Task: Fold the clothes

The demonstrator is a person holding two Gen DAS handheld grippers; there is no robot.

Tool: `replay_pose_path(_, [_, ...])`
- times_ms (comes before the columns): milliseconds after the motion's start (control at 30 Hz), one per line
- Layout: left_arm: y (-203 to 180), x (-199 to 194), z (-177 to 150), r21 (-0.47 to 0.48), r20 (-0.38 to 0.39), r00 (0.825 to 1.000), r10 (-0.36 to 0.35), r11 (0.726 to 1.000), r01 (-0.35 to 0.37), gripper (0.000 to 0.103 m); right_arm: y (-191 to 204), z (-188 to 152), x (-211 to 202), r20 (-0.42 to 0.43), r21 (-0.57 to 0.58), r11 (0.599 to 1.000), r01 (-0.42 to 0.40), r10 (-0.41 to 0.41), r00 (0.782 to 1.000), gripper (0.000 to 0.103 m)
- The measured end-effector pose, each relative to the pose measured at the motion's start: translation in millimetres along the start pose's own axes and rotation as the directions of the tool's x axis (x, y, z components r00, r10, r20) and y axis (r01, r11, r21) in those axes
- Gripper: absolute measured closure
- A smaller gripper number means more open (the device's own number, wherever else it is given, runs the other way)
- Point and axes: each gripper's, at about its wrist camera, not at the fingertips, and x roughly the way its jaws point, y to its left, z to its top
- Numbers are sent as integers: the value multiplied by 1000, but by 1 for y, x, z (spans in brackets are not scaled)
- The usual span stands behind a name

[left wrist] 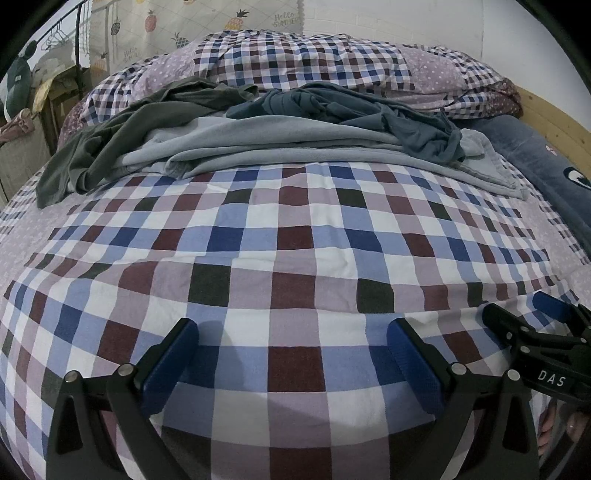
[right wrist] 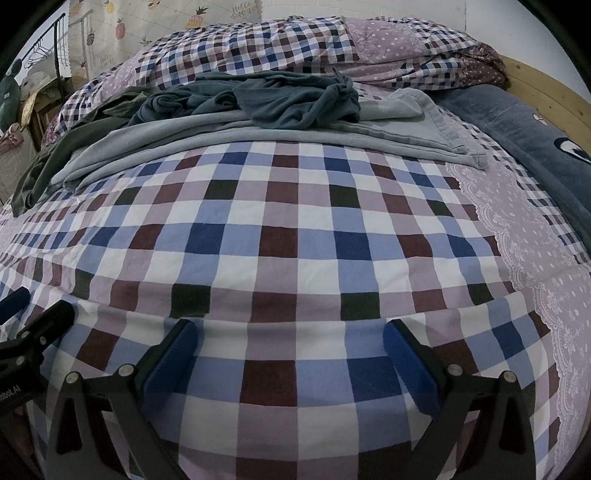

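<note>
In the left wrist view, the left gripper is wide open and holds nothing; its two blue pads hang over the near edge of the bed, above the checked sheet. At the right edge of this view the right gripper shows from the side, with the white letters "DAS" on its black body. The clothes lie in a loose pile toward the far side of the bed: a dark green piece at the left, a light grey one spread in the middle, a dark blue-grey one crumpled on top. Behind them is a folded checked quilt. A curtain with pineapples on the far wall reads "Hello SUMMER". A wooden bed frame is at the right.

In the right wrist view, the right gripper also stands wide apart and empty, over the near edge of the bed. The pile of clothes is at the far side, well apart from it. The left gripper shows at the left edge, and part of a word ending in "obot.AI" can be read there.
</note>
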Motion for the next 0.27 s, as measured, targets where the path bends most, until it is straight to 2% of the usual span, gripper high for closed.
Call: replay_pose_path(267, [-1,-1,-1,-5,2,1000,-1,1000,1,0,0,0,0,0,-1,1000,0,0,1000,0])
